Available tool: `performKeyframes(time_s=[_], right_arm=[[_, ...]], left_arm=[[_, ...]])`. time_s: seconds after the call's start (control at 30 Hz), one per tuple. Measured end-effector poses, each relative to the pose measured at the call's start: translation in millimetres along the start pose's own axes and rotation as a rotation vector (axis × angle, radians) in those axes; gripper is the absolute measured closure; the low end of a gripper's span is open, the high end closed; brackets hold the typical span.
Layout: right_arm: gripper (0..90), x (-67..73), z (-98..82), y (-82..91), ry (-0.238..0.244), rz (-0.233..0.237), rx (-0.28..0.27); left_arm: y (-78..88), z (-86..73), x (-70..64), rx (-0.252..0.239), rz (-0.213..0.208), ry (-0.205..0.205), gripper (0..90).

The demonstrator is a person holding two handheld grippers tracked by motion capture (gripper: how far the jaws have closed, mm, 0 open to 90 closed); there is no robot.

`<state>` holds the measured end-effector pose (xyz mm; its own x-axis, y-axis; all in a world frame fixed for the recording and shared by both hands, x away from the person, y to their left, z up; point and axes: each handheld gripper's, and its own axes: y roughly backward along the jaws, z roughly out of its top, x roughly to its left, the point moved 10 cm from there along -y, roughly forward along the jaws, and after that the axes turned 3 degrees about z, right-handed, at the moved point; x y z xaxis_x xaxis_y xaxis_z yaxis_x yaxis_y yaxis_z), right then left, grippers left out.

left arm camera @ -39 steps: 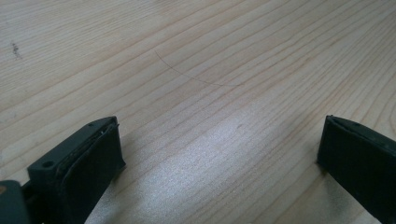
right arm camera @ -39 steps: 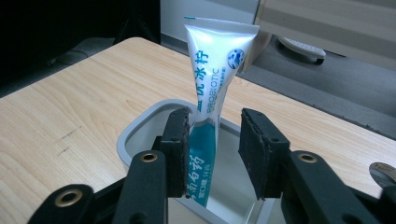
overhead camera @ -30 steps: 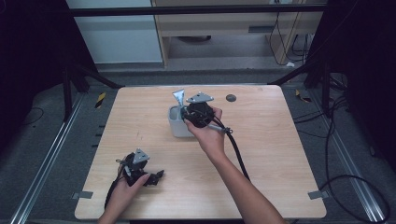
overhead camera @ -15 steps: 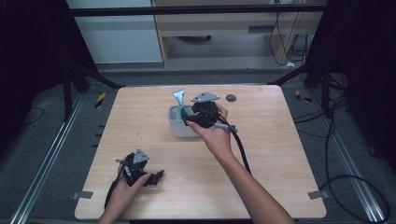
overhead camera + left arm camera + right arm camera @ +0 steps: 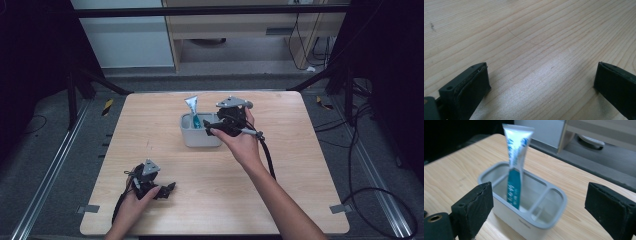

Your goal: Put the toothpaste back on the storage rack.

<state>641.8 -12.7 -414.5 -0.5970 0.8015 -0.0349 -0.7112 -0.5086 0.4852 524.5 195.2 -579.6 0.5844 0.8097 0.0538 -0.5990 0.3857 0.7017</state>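
A grey two-compartment holder [image 5: 200,137] [image 5: 541,221] stands at the middle of the wooden table [image 5: 300,190]. A white and blue toothpaste tube [image 5: 193,111] [image 5: 515,157] stands upright in its larger compartment, leaning on the rim. The smaller compartment looks empty. My right gripper [image 5: 210,128] [image 5: 540,192] hovers just right of the holder and points at it. Its jaws have just been opening and stand open with nothing between them. My left gripper [image 5: 168,189] [image 5: 541,72] rests open on bare wood near the front left.
The right gripper's black cable [image 5: 268,155] trails along the forearm toward the front edge. Beyond the table's far edge stand a white cabinet [image 5: 125,40] and a wooden shelf [image 5: 240,25]. Metal rails [image 5: 45,185] run along the floor on both sides.
My right gripper has drawn back to the right, away from the holder, and its jaws have spread. The tube stays standing in the holder. My left gripper has not moved.
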Motion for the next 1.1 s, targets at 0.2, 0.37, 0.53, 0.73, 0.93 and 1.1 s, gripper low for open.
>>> performKeyframes(time_s=[0.2,0.37,0.53,0.73,0.93,1.1], right_arm=[[6.6,-14.9,-15.1,16.5,0.007,-0.010,0.010],[6.6,-25.2,-26.3,27.5,0.003,-0.015,0.018],[8.4,-35.9,-37.0,35.4,0.005,-0.037,0.028],[8.6,-48.4,-51.7,43.2,0.003,-0.054,0.047],[9.0,-58.1,-66.8,48.7,-0.005,-0.064,0.064],[9.0,-62.4,-75.6,51.6,-0.014,-0.073,0.074]], left_arm=[[0.0,0.0,0.0,0.000,0.000,0.000,0.0],[0.0,0.1,0.0,0.000,0.000,0.000,0.0],[0.0,0.1,0.0,-0.001,0.000,0.000,0.0],[0.0,0.0,0.0,0.000,0.000,0.000,0.0],[0.0,0.1,0.0,0.000,0.000,0.000,0.0],[0.0,0.0,0.0,0.000,0.000,0.000,0.0]])
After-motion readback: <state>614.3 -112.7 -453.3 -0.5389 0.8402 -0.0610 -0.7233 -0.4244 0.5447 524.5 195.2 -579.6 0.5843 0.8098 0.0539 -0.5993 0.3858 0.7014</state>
